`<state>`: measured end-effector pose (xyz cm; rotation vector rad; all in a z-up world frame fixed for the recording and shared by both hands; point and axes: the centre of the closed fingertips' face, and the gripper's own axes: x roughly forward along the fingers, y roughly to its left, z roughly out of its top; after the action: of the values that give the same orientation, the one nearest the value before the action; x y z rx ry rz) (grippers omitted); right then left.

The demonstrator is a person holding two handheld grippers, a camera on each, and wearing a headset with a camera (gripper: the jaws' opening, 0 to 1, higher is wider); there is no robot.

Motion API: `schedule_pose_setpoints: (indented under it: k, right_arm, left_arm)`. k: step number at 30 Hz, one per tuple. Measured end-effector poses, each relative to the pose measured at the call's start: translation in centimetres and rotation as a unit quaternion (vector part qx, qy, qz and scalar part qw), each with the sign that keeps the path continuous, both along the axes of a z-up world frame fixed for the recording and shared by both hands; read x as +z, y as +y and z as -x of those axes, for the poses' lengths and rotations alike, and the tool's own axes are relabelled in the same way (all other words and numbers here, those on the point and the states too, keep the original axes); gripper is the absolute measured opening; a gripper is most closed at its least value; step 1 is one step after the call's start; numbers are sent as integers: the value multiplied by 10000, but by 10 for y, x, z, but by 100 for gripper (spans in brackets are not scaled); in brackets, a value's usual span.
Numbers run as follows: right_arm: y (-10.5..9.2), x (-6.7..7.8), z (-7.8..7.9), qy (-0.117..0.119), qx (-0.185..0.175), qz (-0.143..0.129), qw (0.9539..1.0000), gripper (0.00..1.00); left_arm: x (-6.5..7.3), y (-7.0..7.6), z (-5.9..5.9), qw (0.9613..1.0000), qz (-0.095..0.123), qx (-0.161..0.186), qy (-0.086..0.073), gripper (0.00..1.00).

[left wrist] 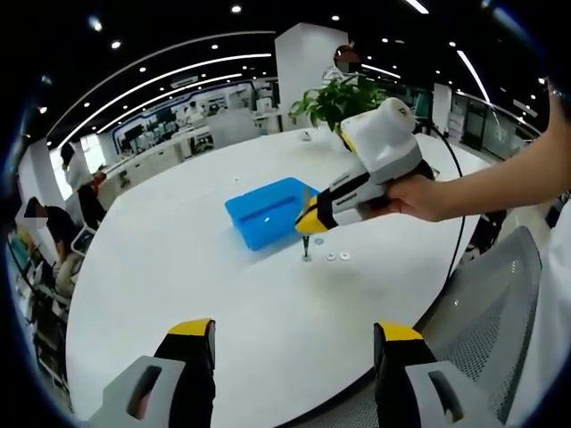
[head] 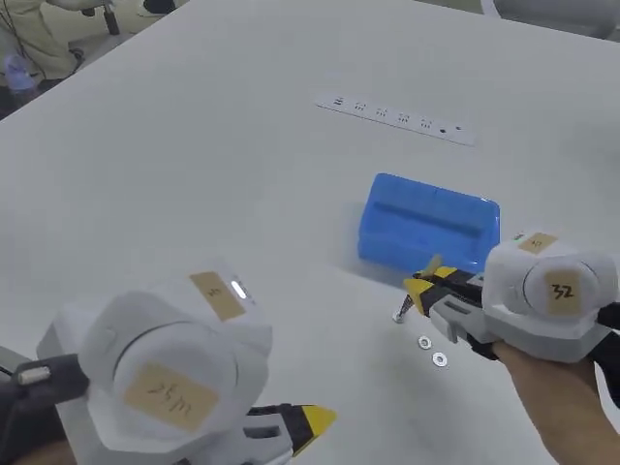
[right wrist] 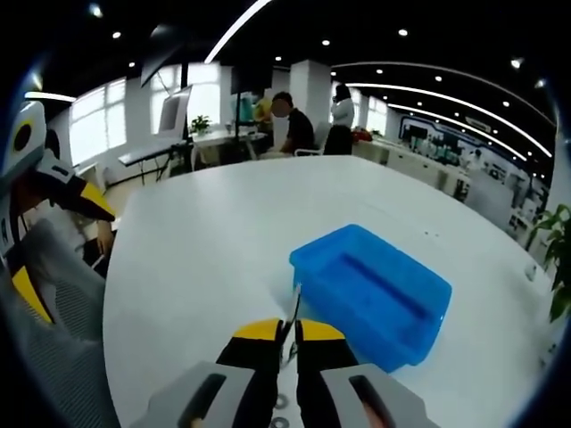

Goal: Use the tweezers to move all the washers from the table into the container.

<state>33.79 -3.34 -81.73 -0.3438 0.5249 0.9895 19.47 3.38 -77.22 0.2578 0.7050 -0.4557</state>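
Two small metal washers (head: 424, 342) (head: 440, 359) lie on the white table just in front of the blue container (head: 429, 228). My right gripper (head: 426, 284), held in a hand, is shut on thin metal tweezers (head: 401, 312), whose tip points down at the table left of the washers. In the right gripper view the jaws (right wrist: 287, 332) are closed on the tweezers (right wrist: 294, 308), with the container (right wrist: 375, 290) just beyond. My left gripper (left wrist: 294, 334) is open and holds nothing; it hovers at the near left (head: 302, 429), away from the washers (left wrist: 337, 257).
A white power strip (head: 392, 116) lies on the table behind the container. The table edge curves close on the near side in the left gripper view, with a grey mesh chair (left wrist: 508, 321) beside it. Desks and people sit far off.
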Motion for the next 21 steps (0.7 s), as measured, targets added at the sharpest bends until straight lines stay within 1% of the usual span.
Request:
schedule_pose_setpoints:
  k: [1,5,10,14,16,19,21]
  right_arm:
    - [0,0,0,45,-5,-4,10000,1]
    - [0,-1,1,63,-38,9,10000,1]
    - [-3,0,0,240,-138,-74,9996,1]
    - [-5,3,1,273,-163,-115,9994,1]
    - [-5,5,2,285,-174,-148,9993,1]
    - [-6,8,4,272,-166,-162,9994,1]
    - [-6,12,5,284,-152,-199,9993,1]
  left_arm:
    - [0,0,0,10000,-4,1,0,73]
    - [-1,0,1,10000,-3,6,-1,73]
    - [1,1,1,10000,-14,-7,-26,72]
    - [2,4,1,10000,-17,8,-42,73]
    - [4,3,0,10000,63,16,-54,75]
    - [7,2,-1,9999,96,14,-101,77]
    - [7,1,-1,9999,121,8,-83,78]
